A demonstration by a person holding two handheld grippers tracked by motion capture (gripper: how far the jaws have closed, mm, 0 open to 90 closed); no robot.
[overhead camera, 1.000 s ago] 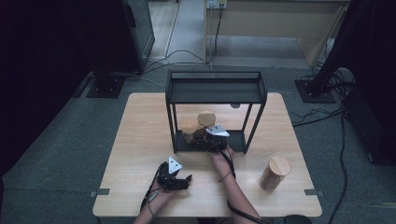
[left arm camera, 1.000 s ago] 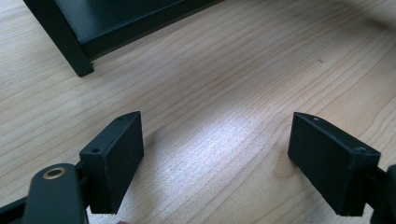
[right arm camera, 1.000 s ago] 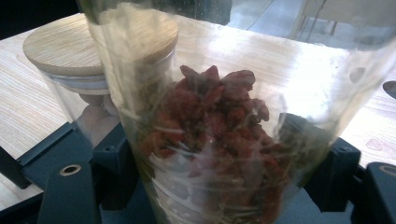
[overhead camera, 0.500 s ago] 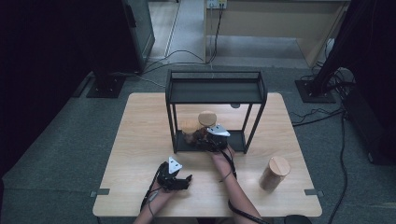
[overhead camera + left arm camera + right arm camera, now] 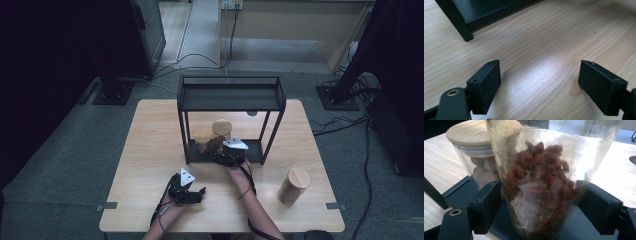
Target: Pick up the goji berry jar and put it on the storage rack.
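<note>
A clear bag of dried red fruit stands on the lower board of the black shelf rack; the bag shows brown from above. My right gripper reaches in from the front, one pad on each side of the bag; its jaws have just been opening and stand slack at the bag's sides. Right behind the bag is a glass jar with a wooden lid, holding pale round pieces. My left gripper rests low over bare table wood, open with nothing between its pads; from above the left gripper lies near the front edge.
A second lidded jar stands on the table at the front right. The rack's front left leg is just ahead of the left gripper. Cables and stands lie on the floor beyond the table.
</note>
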